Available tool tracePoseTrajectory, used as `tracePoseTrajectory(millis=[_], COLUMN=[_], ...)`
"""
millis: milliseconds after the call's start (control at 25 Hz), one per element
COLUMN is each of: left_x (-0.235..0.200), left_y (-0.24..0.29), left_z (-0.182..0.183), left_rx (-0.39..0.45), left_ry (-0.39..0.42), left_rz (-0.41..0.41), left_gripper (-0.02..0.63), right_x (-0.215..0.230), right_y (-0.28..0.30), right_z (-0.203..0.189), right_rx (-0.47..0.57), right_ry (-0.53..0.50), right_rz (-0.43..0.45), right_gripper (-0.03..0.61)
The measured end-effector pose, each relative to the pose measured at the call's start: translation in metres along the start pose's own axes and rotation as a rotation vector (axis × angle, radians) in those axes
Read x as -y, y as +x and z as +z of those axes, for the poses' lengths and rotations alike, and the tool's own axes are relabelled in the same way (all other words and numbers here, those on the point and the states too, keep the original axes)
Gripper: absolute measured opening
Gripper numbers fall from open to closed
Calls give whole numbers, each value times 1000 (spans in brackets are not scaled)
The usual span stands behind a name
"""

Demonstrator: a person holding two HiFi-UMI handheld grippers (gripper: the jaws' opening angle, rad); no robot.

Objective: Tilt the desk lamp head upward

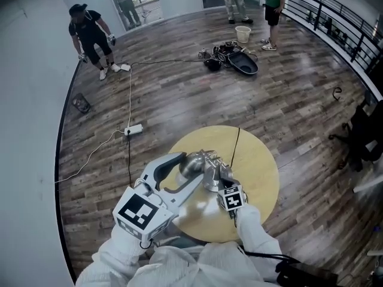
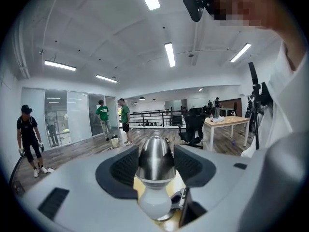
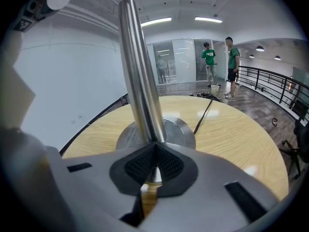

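Presently noted: left hand-held gripper (image 2: 155,167) clamped across lamp head (image 2: 154,151), axis pointing away, bulb (image 2: 154,202) nearest; right hand-held gripper (image 3: 154,164) pinching pole (image 3: 138,81).

My left gripper (image 1: 190,169) reaches forward, its jaws set wide and pressing both sides of the lamp head (image 2: 154,158). My right gripper (image 3: 155,159) sits beside it, jaws clamped on the lamp pole (image 3: 140,95).
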State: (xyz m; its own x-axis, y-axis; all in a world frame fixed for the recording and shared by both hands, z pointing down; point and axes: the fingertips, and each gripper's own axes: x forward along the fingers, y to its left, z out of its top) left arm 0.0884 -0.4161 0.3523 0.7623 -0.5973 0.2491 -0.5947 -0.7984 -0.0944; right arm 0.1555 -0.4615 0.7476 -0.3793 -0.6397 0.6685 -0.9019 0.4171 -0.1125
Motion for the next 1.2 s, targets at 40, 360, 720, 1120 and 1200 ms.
tracePoseTrajectory(millis=[40, 360, 720, 1120, 1200], left_x=[0, 0, -17, -92, -76], left_y=[3, 3, -28, -121, -104], left_z=[1, 10, 12, -134, -178], left_rx=[4, 61, 218, 200, 150], left_ry=[0, -38, -96, -446, -494], left_rz=[-7, -7, 95, 574, 571], left_gripper=[230, 232, 236, 233, 127], right_x=[1, 2, 0, 11, 8], right_y=[2, -2, -1, -61, -71], right_z=[0, 2, 2, 11, 6], right_rx=[9, -15, -26, 177, 198], right_ry=[0, -26, -49, 34, 72], right_rz=[0, -1, -32, -152, -158], right_gripper=[9, 9, 9, 9, 9])
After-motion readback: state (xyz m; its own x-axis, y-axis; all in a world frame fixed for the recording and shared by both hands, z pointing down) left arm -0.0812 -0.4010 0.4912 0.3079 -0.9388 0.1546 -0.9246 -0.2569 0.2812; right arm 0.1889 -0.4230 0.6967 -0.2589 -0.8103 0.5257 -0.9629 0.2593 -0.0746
